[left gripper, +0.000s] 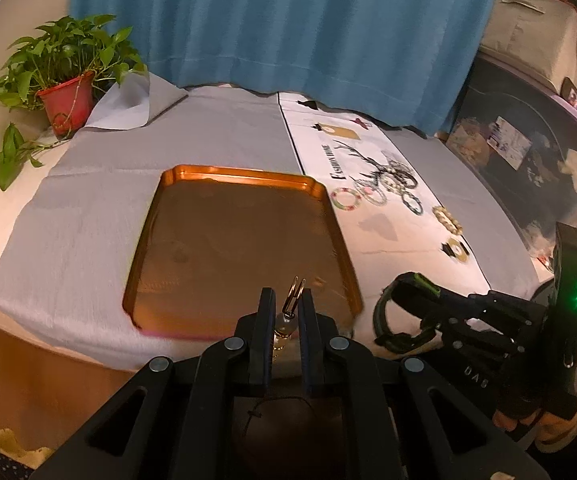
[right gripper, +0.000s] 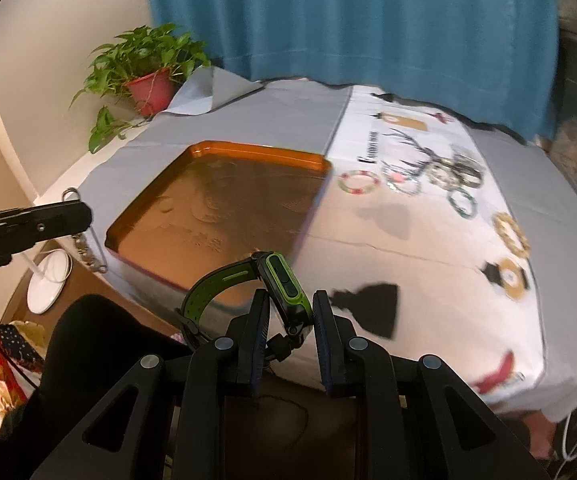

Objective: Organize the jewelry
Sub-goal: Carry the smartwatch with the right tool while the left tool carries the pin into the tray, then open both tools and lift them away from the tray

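Observation:
My left gripper (left gripper: 287, 298) is shut on a gold keyring with a chain (left gripper: 293, 300) over the near edge of the orange tray (left gripper: 244, 178). In the right wrist view that left gripper (right gripper: 78, 210) shows at the left with the chain (right gripper: 84, 250) hanging below it. My right gripper (right gripper: 290, 300) is shut on a black and green wristwatch (right gripper: 284, 284), its strap looping left, just in front of the tray's (right gripper: 256, 150) near right corner. The watch (left gripper: 398, 312) and right gripper (left gripper: 416, 304) also show at the lower right of the left wrist view.
Several bead bracelets (left gripper: 384, 192) and a gold bracelet (left gripper: 448, 220) lie on the white printed cloth (right gripper: 428, 260) right of the tray. A potted plant (left gripper: 66, 80) stands at the far left corner. A blue curtain (left gripper: 280, 20) hangs behind the table. Storage bins (left gripper: 528, 152) stand at the right.

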Demonstrator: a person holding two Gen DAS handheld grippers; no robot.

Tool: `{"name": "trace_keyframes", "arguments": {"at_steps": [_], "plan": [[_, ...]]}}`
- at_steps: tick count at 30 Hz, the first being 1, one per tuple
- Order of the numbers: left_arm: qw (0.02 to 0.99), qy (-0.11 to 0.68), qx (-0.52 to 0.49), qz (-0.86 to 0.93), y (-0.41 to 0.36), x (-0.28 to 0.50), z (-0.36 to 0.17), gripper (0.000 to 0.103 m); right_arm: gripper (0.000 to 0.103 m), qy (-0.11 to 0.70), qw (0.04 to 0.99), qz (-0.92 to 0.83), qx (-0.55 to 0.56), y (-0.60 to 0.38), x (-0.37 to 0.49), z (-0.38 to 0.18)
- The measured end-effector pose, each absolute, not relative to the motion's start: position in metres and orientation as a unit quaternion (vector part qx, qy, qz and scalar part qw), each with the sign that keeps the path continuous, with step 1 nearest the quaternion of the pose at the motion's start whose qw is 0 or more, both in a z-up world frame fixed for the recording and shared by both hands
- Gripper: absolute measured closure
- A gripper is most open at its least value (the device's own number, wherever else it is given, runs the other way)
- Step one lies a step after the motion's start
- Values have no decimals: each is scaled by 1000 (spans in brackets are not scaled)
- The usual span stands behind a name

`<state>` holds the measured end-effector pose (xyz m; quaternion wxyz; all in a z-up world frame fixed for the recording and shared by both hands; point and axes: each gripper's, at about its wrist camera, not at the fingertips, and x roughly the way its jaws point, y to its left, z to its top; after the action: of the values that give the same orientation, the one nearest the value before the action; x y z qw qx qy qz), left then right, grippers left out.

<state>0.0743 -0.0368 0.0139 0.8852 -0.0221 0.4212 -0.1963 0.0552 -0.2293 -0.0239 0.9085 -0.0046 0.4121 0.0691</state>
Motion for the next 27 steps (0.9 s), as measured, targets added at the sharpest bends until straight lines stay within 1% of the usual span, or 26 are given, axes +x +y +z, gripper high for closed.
{"name": "trace_keyframes", "arguments": {"at_steps": [14,21,22,23,24,25,26,27], "plan": [[883,440,-14,-163,-20,162,-22,94,80,439,894,86,-24,-176,151,-51],[883,449,-1,-134,-12,192,-43,93,80,450,889,79,-29,-167,179,-68],[882,452,0,-130,-11,195,-46,84,79,454,887,76,-30,-167,182,-72],[878,462,3,-124,-11,199,-49,53,78,456,887,72,-33,-166,184,-74],[875,470,6,-114,-10,202,-52,31,75,456,886,71,-36,-165,184,-75],[874,476,9,-96,-9,202,-54,2,59,458,885,67,-44,-165,185,-75],[880,467,8,-83,-8,199,-53,1,35,457,886,62,-51,-165,183,-75],[887,455,6,-77,-6,194,-51,1,26,453,888,62,-53,-165,181,-73]]}}
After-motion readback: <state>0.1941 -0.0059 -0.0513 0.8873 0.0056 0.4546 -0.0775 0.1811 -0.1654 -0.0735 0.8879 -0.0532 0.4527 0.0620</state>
